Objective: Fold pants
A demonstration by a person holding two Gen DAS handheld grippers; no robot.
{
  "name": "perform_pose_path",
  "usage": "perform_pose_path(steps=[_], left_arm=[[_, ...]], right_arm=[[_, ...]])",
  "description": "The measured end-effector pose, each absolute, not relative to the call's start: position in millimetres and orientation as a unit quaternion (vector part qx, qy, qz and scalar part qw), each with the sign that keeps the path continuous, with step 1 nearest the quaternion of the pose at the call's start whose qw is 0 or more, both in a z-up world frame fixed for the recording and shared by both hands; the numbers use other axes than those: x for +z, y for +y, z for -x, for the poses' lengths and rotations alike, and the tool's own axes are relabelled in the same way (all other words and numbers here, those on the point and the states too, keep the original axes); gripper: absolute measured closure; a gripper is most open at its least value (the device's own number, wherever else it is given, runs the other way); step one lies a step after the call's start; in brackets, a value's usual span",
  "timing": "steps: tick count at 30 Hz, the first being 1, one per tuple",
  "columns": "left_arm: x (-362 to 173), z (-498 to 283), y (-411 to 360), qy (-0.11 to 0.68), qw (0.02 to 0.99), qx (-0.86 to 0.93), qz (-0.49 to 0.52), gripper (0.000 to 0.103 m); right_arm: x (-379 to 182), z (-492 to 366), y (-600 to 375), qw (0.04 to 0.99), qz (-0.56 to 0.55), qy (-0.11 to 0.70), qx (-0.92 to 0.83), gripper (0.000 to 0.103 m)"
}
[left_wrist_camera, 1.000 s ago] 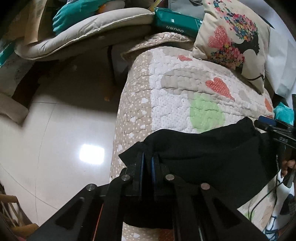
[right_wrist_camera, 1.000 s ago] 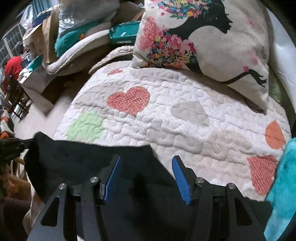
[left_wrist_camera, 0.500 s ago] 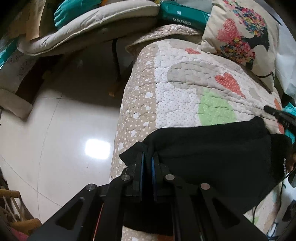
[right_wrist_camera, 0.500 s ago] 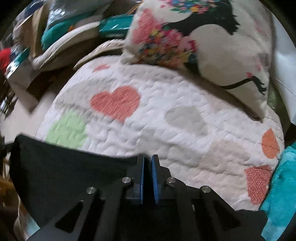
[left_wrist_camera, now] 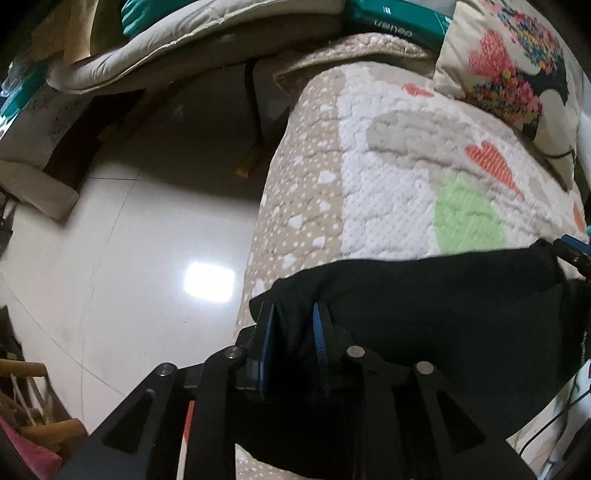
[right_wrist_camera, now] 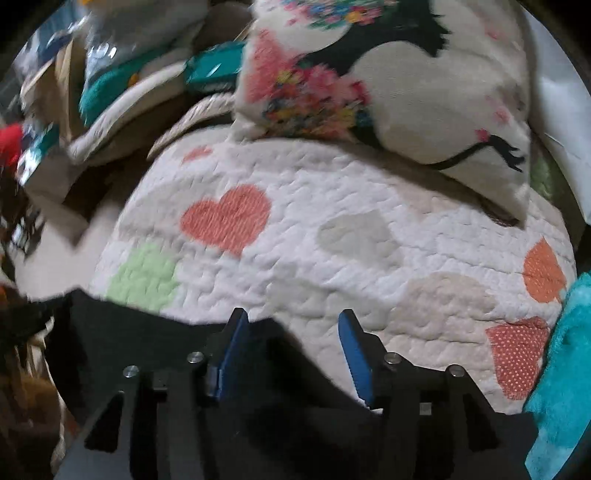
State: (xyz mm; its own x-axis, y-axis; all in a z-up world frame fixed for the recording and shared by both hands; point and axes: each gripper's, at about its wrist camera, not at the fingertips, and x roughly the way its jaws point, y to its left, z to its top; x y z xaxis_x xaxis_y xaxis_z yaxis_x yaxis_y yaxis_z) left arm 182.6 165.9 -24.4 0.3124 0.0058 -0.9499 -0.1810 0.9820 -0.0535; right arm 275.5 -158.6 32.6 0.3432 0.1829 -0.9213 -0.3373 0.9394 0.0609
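The black pants (left_wrist_camera: 436,306) lie across the near part of the quilted bedspread (left_wrist_camera: 391,177), one end at the bed's left edge. My left gripper (left_wrist_camera: 293,325) stands partly open with a bunch of the black cloth loose between its blue pads. In the right wrist view the pants (right_wrist_camera: 155,339) lie along the bottom of the frame. My right gripper (right_wrist_camera: 291,332) is open over their far edge, with black cloth between and below the fingers. The tip of the right gripper (left_wrist_camera: 570,249) shows at the far right of the left wrist view.
A flower-print pillow (right_wrist_camera: 388,85) lies at the far end of the bed. A teal plush blanket (right_wrist_camera: 561,369) is at the right edge. The white tiled floor (left_wrist_camera: 129,240) drops off left of the bed. Piled cushions (left_wrist_camera: 207,40) and a teal pack (left_wrist_camera: 399,22) sit beyond.
Both grippers were shut on the pants half a second ago and have now opened. The right one opened wide, the left one slightly. The pants now lie lower on the bed.
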Motion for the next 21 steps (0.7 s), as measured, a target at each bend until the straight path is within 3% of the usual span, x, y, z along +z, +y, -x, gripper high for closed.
perform_pose_path(steps=[1, 2, 3, 10, 12, 15, 17, 19, 20, 21], left_arm=[[-25.0, -181.7, 165.7, 0.585, 0.806, 0.058, 0.072, 0.083], [-25.4, -181.2, 166.0, 0.587, 0.805, 0.058, 0.072, 0.083], [-25.5, -181.1, 167.1, 0.587, 0.804, 0.057, 0.076, 0.084], [-20.3, -190.8, 181.6, 0.574, 0.809, 0.090, 0.088, 0.090], [-13.7, -191.5, 204.4, 0.560, 0.812, 0.133, 0.101, 0.090], [-13.9, -185.4, 245.0, 0.556, 0.796, 0.160, 0.177, 0.090], [-16.3, -177.4, 257.2, 0.556, 0.786, 0.140, 0.233, 0.090], [-14.9, -172.7, 246.9, 0.559, 0.783, 0.100, 0.253, 0.090], [-11.9, -170.5, 234.7, 0.561, 0.786, 0.078, 0.248, 0.090], [-8.4, -169.5, 221.9, 0.563, 0.789, 0.063, 0.237, 0.090]], right_arm=[[25.8, -276.5, -153.3, 0.811, 0.075, 0.558, 0.161, 0.047], [18.5, -276.3, -149.3, 0.801, 0.079, 0.569, 0.167, 0.056], [10.8, -275.9, -144.7, 0.791, 0.085, 0.582, 0.170, 0.097], [3.3, -295.7, -137.6, 0.807, 0.126, 0.568, 0.097, 0.097], [0.4, -303.0, -139.7, 0.812, 0.169, 0.557, 0.045, 0.103], [1.8, -309.3, -159.0, 0.816, 0.177, 0.551, -0.007, 0.103], [11.2, -306.6, -177.1, 0.823, 0.124, 0.555, 0.004, 0.101], [23.4, -297.2, -190.0, 0.824, 0.091, 0.558, 0.021, 0.095], [30.5, -288.9, -194.9, 0.827, 0.081, 0.555, 0.031, 0.088], [37.1, -277.3, -198.7, 0.830, 0.068, 0.552, 0.048, 0.074]])
